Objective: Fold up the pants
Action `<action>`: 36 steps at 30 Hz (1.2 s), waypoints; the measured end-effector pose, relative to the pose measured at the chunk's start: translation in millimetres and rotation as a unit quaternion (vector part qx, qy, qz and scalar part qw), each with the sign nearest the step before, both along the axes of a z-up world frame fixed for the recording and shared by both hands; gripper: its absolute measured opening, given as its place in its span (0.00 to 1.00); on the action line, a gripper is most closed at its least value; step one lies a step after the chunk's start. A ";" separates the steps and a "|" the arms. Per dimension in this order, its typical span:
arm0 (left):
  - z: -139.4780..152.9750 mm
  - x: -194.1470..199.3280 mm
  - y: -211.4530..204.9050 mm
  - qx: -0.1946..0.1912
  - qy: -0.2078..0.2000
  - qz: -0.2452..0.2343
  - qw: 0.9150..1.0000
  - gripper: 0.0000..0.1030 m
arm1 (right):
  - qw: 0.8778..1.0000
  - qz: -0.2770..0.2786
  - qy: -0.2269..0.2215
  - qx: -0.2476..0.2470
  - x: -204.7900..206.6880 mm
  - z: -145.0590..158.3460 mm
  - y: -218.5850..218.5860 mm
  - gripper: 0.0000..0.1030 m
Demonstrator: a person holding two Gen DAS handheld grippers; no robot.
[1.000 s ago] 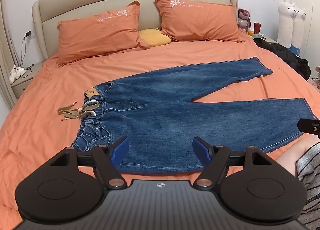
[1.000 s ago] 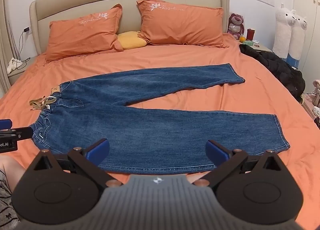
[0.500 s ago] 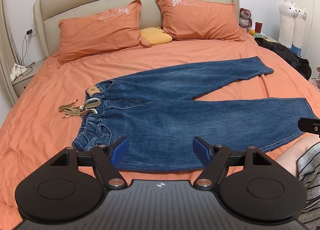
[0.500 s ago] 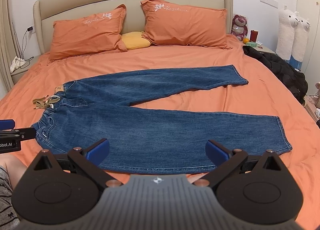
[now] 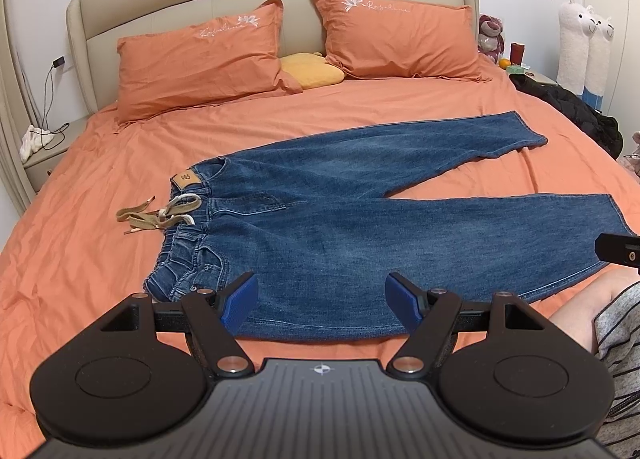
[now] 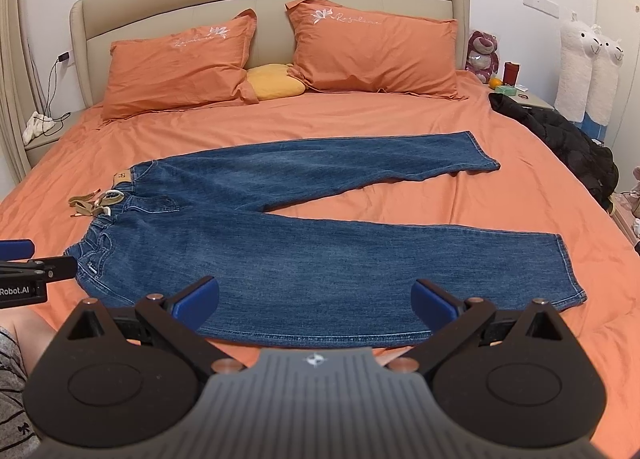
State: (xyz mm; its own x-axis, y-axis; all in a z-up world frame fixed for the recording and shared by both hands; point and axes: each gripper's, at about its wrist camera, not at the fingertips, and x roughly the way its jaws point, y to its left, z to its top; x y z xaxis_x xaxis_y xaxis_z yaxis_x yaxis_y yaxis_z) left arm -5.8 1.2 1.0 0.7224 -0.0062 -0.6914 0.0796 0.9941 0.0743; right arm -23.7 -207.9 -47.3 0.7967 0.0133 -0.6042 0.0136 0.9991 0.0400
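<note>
Blue jeans (image 5: 340, 227) lie flat on the orange bed, waistband at the left, both legs spread apart and running right. A beige drawstring (image 5: 160, 215) trails from the waistband. They also show in the right wrist view (image 6: 304, 251). My left gripper (image 5: 322, 297) is open and empty, above the near edge of the jeans by the waist. My right gripper (image 6: 314, 299) is open wide and empty, above the near edge of the near leg. The left gripper's side (image 6: 24, 275) shows at the left edge of the right wrist view.
Two orange pillows (image 5: 208, 51) and a yellow cushion (image 5: 312, 69) lie by the headboard. A black jacket (image 6: 560, 135) lies at the bed's right edge. Nightstands stand at both sides. My knee (image 5: 580, 303) rests by the near edge of the bed.
Both views have shifted slightly, the jeans sitting a little further right and lower in frame. Both grippers stay open; the jeans have not moved.
</note>
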 end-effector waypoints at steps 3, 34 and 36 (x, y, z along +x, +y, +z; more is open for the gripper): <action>0.1 0.1 -0.1 0.000 0.000 0.001 1.000 0.83 | 1.000 0.000 0.000 0.000 -0.3 0.0 -0.4 0.95; -1.5 -1.0 2.3 0.000 0.001 0.002 1.000 0.83 | 1.000 0.001 0.003 0.000 -1.7 -3.4 2.6 0.95; -1.4 -1.0 2.4 0.001 0.001 0.002 1.000 0.83 | 1.000 0.002 0.003 0.000 -2.0 -3.6 2.9 0.95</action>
